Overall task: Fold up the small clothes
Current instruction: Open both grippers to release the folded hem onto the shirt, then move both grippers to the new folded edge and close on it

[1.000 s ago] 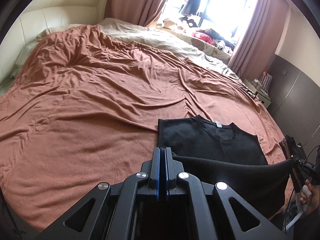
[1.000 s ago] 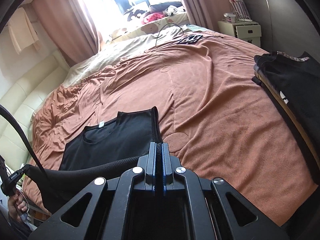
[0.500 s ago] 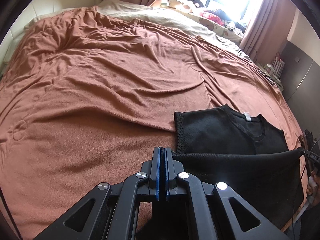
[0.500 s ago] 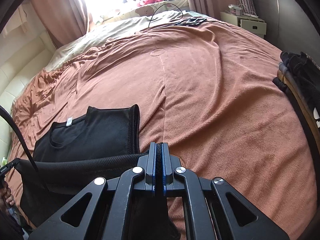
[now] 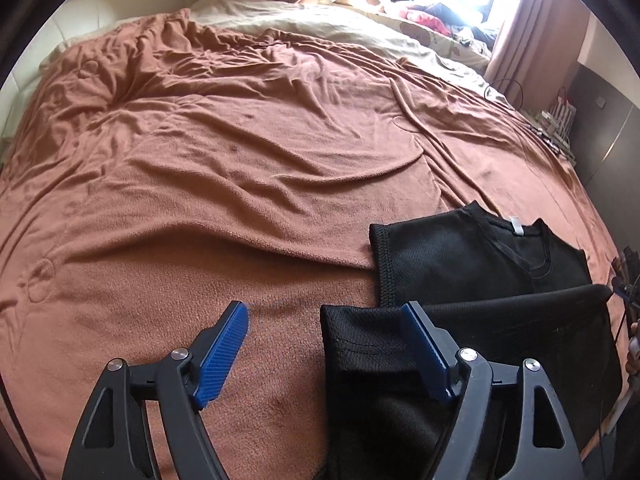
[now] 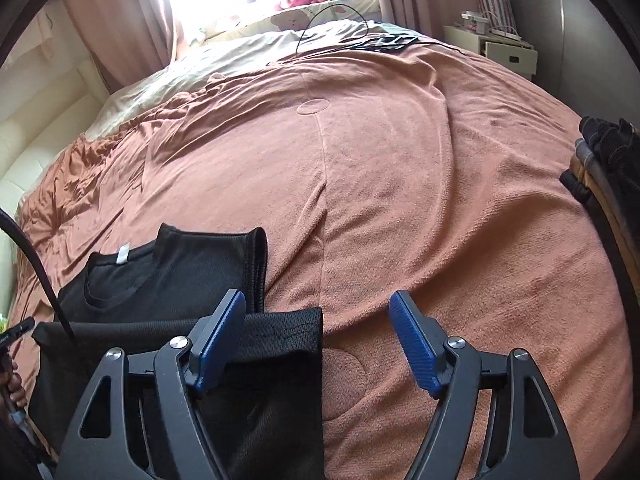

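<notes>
A black mesh shirt [image 5: 472, 264] lies on the brown bedspread [image 5: 224, 184], its lower half folded up over the body and its collar with a white tag toward the far side. My left gripper [image 5: 326, 326] stands open over the fold's left corner, which lies loose between the blue pads [image 5: 224, 340]. In the right wrist view the same black shirt [image 6: 192, 272] sits at lower left. My right gripper [image 6: 318, 320] is open too, with the fold's right corner between its fingers [image 6: 412, 340] and nothing held.
A stack of folded dark clothes [image 6: 608, 168] sits at the bed's right edge. A cable and a black object [image 6: 380, 42] lie at the far end. A bedside cabinet [image 6: 504, 50] stands beyond. A hand [image 6: 14, 384] holds the other gripper at lower left.
Both grippers went from shut on the shirt's hem to open. The hem, held taut and raised before, now rests on the shirt's body as a fold.
</notes>
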`<state>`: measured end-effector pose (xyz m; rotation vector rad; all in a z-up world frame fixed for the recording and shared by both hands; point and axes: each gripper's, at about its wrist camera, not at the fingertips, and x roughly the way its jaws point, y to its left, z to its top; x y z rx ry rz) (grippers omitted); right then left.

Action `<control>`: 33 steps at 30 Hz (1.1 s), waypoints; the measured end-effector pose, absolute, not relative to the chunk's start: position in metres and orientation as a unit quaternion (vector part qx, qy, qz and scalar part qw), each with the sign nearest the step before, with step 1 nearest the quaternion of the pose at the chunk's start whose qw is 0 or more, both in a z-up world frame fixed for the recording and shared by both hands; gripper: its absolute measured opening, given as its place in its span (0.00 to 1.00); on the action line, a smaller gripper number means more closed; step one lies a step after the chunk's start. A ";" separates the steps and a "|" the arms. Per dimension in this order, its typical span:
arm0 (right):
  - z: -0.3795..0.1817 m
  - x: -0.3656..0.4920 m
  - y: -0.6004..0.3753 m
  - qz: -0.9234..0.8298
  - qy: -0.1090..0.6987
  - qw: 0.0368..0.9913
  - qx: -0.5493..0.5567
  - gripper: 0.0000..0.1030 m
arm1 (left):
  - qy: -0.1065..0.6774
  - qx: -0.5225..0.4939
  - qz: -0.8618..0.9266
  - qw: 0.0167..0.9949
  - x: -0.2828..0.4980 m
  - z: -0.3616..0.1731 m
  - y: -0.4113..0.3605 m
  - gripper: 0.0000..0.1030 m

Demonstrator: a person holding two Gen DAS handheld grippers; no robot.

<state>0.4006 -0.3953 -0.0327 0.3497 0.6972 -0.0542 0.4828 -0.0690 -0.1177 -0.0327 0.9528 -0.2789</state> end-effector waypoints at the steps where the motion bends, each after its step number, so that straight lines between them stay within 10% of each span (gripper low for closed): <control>1: -0.033 0.399 -0.396 -0.024 0.344 0.924 0.166 0.71 | 0.460 -0.005 -0.137 0.877 0.482 -0.117 -0.070 0.78; 33: -0.044 0.443 -0.358 -0.027 0.424 0.905 0.000 0.71 | 0.508 0.176 -0.165 0.827 0.503 -0.156 -0.122 0.80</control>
